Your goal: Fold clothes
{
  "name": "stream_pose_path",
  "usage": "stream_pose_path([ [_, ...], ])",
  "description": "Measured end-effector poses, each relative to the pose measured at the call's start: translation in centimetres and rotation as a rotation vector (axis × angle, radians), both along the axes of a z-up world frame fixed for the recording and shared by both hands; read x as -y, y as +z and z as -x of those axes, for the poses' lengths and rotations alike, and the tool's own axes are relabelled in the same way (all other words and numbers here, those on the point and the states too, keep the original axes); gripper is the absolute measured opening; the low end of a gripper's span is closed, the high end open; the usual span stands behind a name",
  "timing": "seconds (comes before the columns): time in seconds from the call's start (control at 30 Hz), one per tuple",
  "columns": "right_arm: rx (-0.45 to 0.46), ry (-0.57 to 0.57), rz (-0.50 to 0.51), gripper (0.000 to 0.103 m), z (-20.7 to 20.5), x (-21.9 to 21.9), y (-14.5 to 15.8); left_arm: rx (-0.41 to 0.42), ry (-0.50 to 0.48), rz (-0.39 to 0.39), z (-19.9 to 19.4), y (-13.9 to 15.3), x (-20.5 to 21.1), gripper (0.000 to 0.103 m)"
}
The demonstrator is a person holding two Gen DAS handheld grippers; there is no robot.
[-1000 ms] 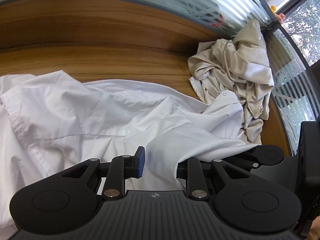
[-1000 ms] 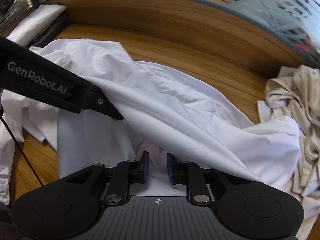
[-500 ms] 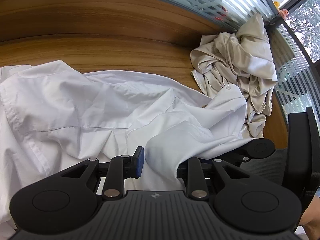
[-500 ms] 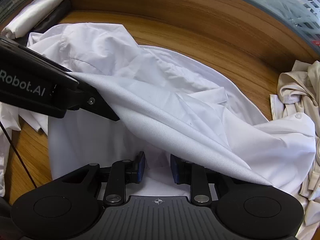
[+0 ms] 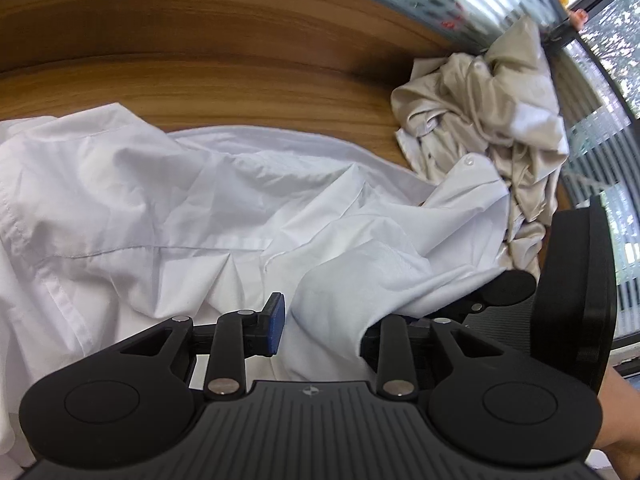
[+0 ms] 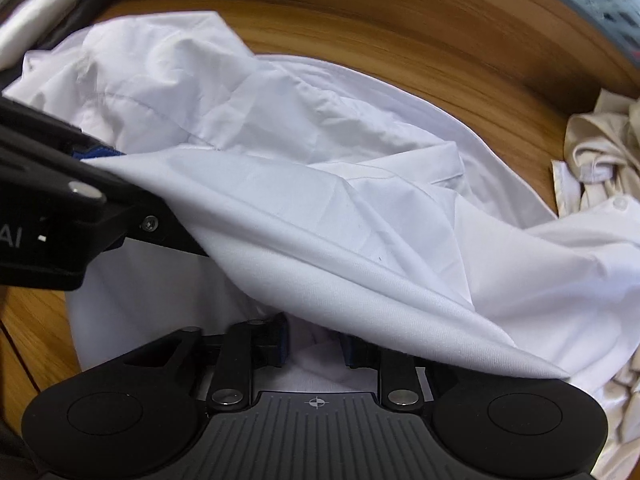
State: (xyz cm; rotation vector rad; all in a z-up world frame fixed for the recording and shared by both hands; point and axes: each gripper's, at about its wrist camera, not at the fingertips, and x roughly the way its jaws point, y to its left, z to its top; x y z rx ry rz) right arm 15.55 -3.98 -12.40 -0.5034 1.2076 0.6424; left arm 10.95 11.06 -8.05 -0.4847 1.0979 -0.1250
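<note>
Left wrist view shows the white shirt [image 5: 168,208] spread crumpled across the wooden bench [image 5: 240,76], filling the frame from 9 o'clock to the centre, its buttoned cuff reaching toward 2 o'clock where it touches a beige heap of clothes [image 5: 492,120]. Bare wood lies open along the far side from 10 to 1 o'clock, up to the bench's raised wooden edge and the striped glass wall [image 5: 592,160] behind it.

A fold of the shirt drapes between the jaws of the left gripper [image 5: 320,320]; these have just been opening, and the blue pad at the left stands clear of the cloth, so the fold hangs loose over the hidden right finger.

Right wrist view has the right gripper [image 6: 314,346] low over the shirt [image 6: 360,208], its jaws just having been closing, with white cloth lying between the blue pads; whether they pinch it I cannot tell. At 9 o'clock the left gripper [image 6: 100,156] reaches in, its side showing the letters "AI". Folded white cloth [image 6: 44,28] lies at 11 o'clock.
</note>
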Motion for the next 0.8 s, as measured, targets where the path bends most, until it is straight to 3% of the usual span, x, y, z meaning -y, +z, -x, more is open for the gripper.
stream_pose_path([
  [0.03,-0.002,-0.018,-0.016,0.014,0.0,0.3,0.3,0.018,-0.02,0.016,0.3,0.4,-0.2,0.05],
  [0.1,-0.008,-0.054,-0.052,0.01,-0.1,1.0,1.0,0.07,-0.074,0.039,1.1,1.4,-0.3,0.072],
  [0.2,-0.043,-0.116,-0.158,0.009,-0.2,2.5,3.1,0.163,-0.149,0.032,2.9,3.6,-0.2,0.084],
  [0.33,-0.069,-0.185,-0.253,0.009,-0.6,4.2,5.1,0.265,-0.193,0.105,5.0,5.8,-0.8,0.09],
  [0.47,-0.132,-0.307,-0.358,0.009,-1.7,6.5,6.0,0.356,-0.239,0.14,6.8,7.2,-0.8,0.102],
  [0.8,-0.263,-0.612,-0.747,0.009,-0.6,13.0,9.1,0.37,-0.393,-0.037,7.2,5.3,4.8,0.102],
])
